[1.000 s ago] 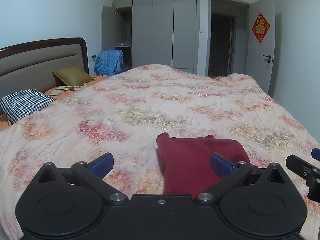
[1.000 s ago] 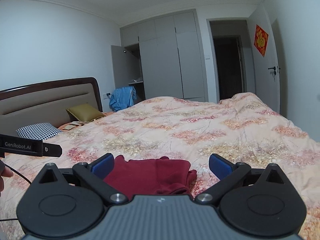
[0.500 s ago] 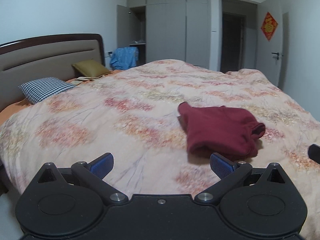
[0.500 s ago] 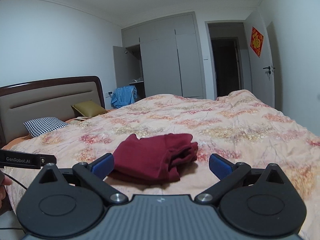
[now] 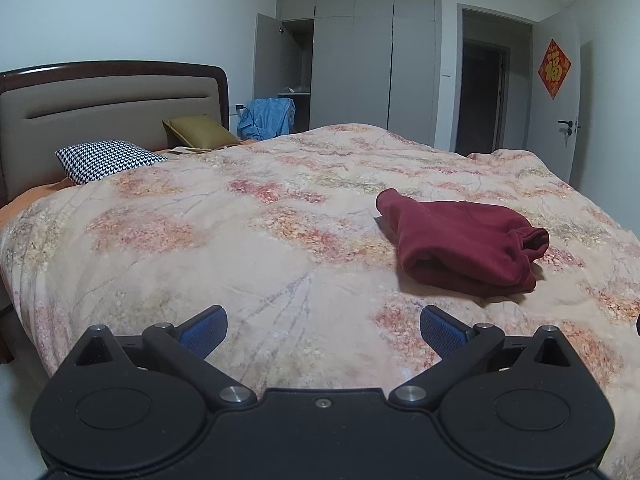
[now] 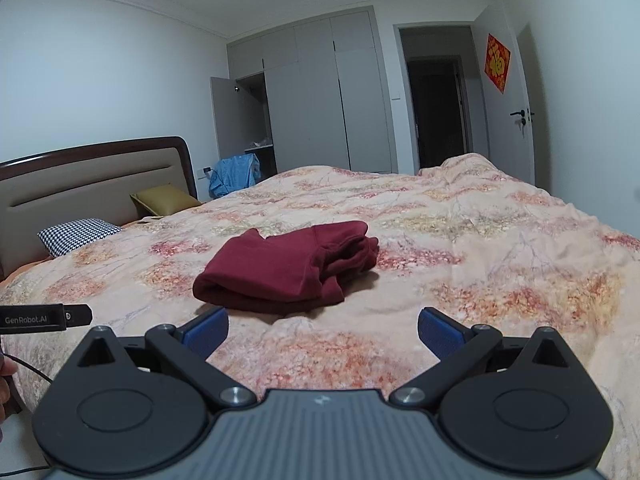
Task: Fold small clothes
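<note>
A dark red garment [image 5: 460,246] lies folded into a thick, rounded bundle on a bed [image 5: 280,248] covered by a peach quilt with a pink and red floral print. The bundle rests on the near half of the quilt, touching nothing but the bedding, with its folded edge facing the cameras and loose openings on its right side.

In the left wrist view, the left hand-held gripper [image 5: 323,326] hovers low over the near edge of the bed, its two blue-padded fingers spread wide apart and holding nothing. The garment sits ahead and to the right of it, well apart from the fingertips.

In the right wrist view, the right hand-held gripper [image 6: 322,328] is also spread wide and empty. The same garment [image 6: 280,270] lies just ahead, slightly left of centre, near the left blue pad [image 6: 206,330] but not touching it. The tip of the left device, labelled GenRobot.AI, shows at the left edge, with part of a person's hand below it.

At the head of the bed stand a padded headboard [image 5: 100,120], a black-and-white houndstooth pillow [image 5: 106,160] and an olive pillow [image 5: 200,130]. Beyond are a blue cloth [image 5: 266,118], a grey wardrobe [image 5: 372,56] with one door open, a dark doorway, and a white door with a red diamond decoration [image 5: 554,68].
</note>
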The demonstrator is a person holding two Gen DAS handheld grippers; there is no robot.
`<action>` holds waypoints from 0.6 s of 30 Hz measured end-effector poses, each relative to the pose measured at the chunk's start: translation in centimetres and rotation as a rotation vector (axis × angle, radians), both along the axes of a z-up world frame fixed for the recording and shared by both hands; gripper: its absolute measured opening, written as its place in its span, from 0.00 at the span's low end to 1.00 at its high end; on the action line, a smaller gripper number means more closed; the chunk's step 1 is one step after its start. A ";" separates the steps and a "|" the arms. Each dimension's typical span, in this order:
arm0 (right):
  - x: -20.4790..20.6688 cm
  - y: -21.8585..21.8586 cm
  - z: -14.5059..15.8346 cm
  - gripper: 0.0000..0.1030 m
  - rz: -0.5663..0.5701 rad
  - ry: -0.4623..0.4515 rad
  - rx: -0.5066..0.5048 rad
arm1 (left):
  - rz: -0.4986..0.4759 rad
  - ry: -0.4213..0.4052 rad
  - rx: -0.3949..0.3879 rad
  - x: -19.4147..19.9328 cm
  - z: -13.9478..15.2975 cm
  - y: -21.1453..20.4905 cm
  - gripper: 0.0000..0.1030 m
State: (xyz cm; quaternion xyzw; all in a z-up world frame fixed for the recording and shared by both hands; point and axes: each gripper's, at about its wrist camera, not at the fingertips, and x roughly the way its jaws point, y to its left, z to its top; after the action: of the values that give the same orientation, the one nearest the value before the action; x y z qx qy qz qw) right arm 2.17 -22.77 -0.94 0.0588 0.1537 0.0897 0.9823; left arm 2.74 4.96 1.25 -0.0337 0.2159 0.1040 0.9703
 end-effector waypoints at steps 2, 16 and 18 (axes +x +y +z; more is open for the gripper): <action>0.1 0.0 -0.2 1.00 0.004 0.004 0.001 | 0.001 -0.002 0.007 0.0 0.1 -0.1 0.99; 0.3 0.2 -0.7 1.00 0.017 0.036 0.011 | -0.001 0.020 0.011 0.6 -0.3 -0.1 0.99; 0.4 0.3 -0.7 1.00 0.017 0.037 0.009 | -0.001 0.020 0.014 0.6 -0.4 0.0 0.99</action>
State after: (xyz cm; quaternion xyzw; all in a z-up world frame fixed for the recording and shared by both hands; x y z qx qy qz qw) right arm 2.53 -22.52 -1.69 0.0638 0.1721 0.0976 0.9782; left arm 3.34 4.95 0.90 -0.0259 0.2247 0.1055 0.9684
